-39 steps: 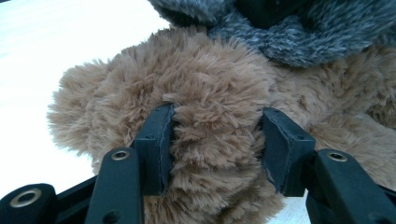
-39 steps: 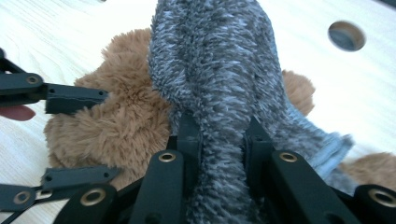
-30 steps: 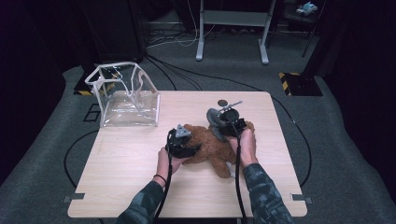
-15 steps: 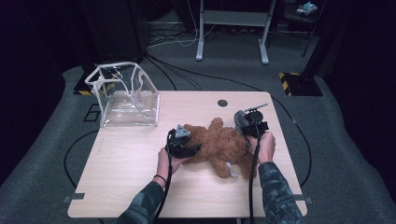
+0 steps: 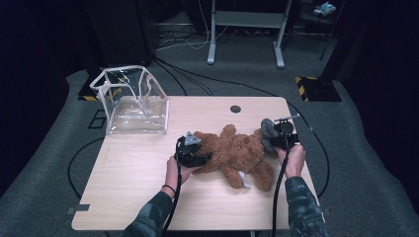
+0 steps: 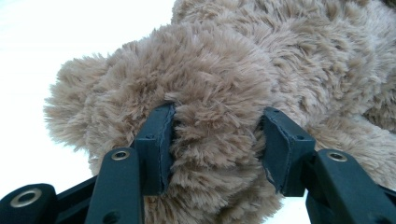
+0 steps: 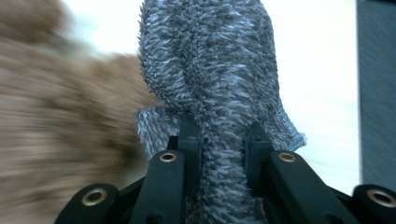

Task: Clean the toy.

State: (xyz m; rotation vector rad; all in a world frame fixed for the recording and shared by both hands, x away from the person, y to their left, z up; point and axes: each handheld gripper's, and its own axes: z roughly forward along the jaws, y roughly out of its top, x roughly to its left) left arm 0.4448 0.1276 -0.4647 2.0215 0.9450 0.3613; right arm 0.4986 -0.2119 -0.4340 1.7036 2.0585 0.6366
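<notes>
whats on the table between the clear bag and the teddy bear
Nothing: in the high view the stretch of table between the clear bag and the teddy bear is bare wood. The left gripper grips the bear's near end.

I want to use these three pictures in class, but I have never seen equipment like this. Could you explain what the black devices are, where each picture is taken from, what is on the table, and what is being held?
A person sits at a wooden table and holds a hand-operated gripper in each hand: a tool with two black jaws. One picture comes from a camera above the table. The other two come from small cameras riding on each gripper and looking along its jaws.

On the table lie a brown teddy bear and, at the far left corner, a clear plastic bag.

The left gripper squeezes a furry part of the bear between its jaws. The right gripper is clamped on a grey fuzzy cloth, beside the bear at its right end.
</notes>
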